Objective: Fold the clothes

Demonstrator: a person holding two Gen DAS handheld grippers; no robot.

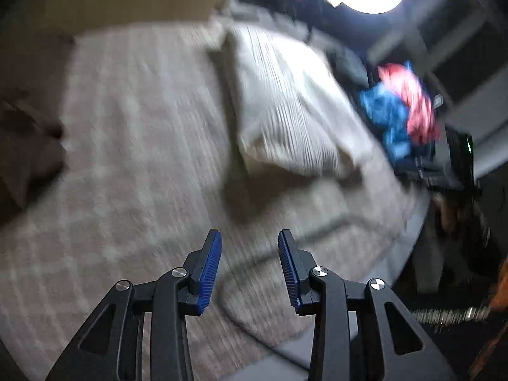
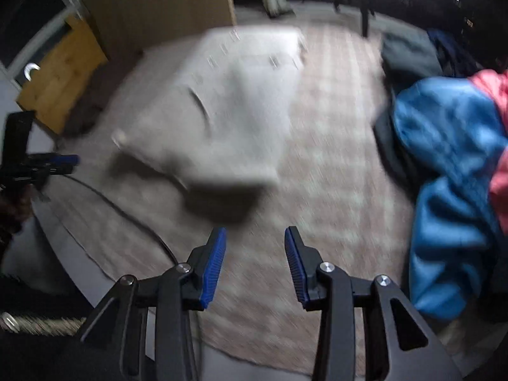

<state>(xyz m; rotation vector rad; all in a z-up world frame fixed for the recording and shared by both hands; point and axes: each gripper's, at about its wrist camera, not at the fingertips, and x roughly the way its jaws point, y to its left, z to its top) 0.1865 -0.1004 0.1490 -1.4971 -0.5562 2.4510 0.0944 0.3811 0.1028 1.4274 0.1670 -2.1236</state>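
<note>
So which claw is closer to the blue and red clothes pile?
Right. The right claw has the blue and red clothes pile close on its right side. The left claw sits across the white folded garment from it.

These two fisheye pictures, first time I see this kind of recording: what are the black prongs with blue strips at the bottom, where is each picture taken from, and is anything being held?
The prongs are hand-held grippers: a person holds one in each hand, and a camera on each looks forward along its two fingers. So one picture is from the left gripper, the other from the right gripper. The blue strips are the finger pads.

Both grippers are open and hold nothing. In the right view the left gripper also shows at the left edge.

Both look down at a checked rug. On it lies a pale cloth, roughly rectangular and apparently folded; motion blur hides detail. To the right is a pile of clothes, blue and red on top. A dark cable crosses the rug near the grippers.
</note>
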